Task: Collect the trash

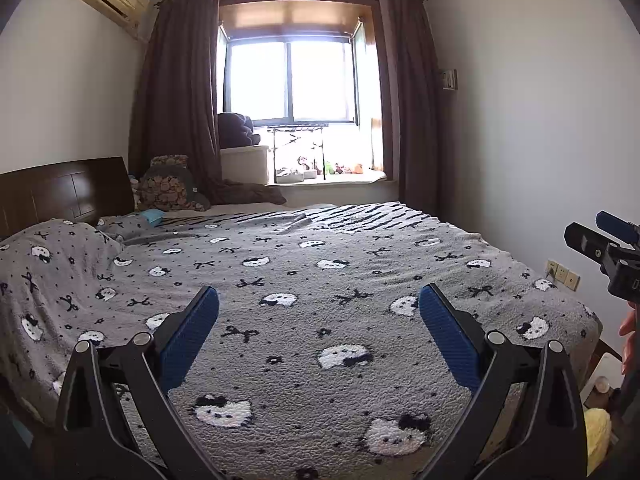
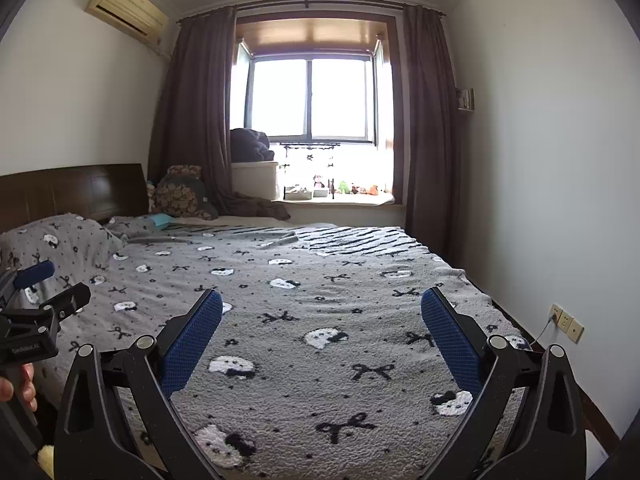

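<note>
Both grippers hover over the near end of the bed [image 1: 320, 280], jaws spread wide and holding nothing: the left gripper [image 1: 319, 312] and the right gripper [image 2: 321, 314]. No trash can be made out. On the far windowsill, a white tray [image 1: 290, 178] holds small items too blurred to identify.

A small teal scrap [image 1: 154, 216] lies flat on the grey patterned bed cover [image 1: 320, 280], just beyond the pillow [image 1: 60, 248]

Open air lies above the flat bed [image 1: 320, 280]; pillows [image 1: 168, 188] and headboard [image 1: 60, 188] block the far-left corner.
</note>
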Available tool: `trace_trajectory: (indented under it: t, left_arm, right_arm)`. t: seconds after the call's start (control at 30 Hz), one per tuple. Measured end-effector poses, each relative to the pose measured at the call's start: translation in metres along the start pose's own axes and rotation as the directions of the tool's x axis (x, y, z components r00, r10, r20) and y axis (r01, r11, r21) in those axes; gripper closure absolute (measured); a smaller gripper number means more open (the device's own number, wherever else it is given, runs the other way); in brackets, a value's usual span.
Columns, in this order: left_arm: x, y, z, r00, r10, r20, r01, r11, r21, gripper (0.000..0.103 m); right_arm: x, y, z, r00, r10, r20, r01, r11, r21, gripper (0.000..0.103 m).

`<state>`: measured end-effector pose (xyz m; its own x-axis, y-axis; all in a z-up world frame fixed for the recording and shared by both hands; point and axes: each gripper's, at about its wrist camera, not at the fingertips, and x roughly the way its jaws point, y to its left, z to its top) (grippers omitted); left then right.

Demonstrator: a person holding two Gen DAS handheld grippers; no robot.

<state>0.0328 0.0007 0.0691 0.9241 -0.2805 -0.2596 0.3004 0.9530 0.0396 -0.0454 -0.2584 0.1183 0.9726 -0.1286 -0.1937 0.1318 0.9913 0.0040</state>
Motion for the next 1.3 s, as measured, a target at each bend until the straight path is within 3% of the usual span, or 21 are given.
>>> trace_trajectory:
  t: [0.57, 0.8, 0.93, 1.3]
  left_arm:
    - [0.010, 0.003, 0.000, 0.999, 0.030, -0.043, -0.031, 0.999, -0.009, 0.008]
    - [0.012, 0.008, 0.000, 0.998, 0.034, -0.055, -0.037, 0.997, -0.061, 0.008]
    - [0.007, 0.010, 0.001, 0.995, 0.091, -0.035, -0.093, 0.993, -0.073, 0.008]
    - [0.002, 0.007, 0.004, 0.990, 0.131, -0.045, -0.133, 0.990, -0.045, 0.008]
  right_arm:
    - [0.005, 0.001, -0.001, 1.000, -0.009, -0.017, 0.009, 1.000, -0.016, 0.003]
    - [0.012, 0.000, -0.004, 0.999, -0.016, -0.031, 0.016, 1.000, -0.010, 0.003]
    - [0.016, 0.000, -0.006, 0.999, -0.012, -0.043, 0.012, 1.000, -0.008, 0.003]
    - [0.019, 0.005, -0.007, 0.999, -0.005, -0.048, 0.005, 1.000, -0.016, 0.003]
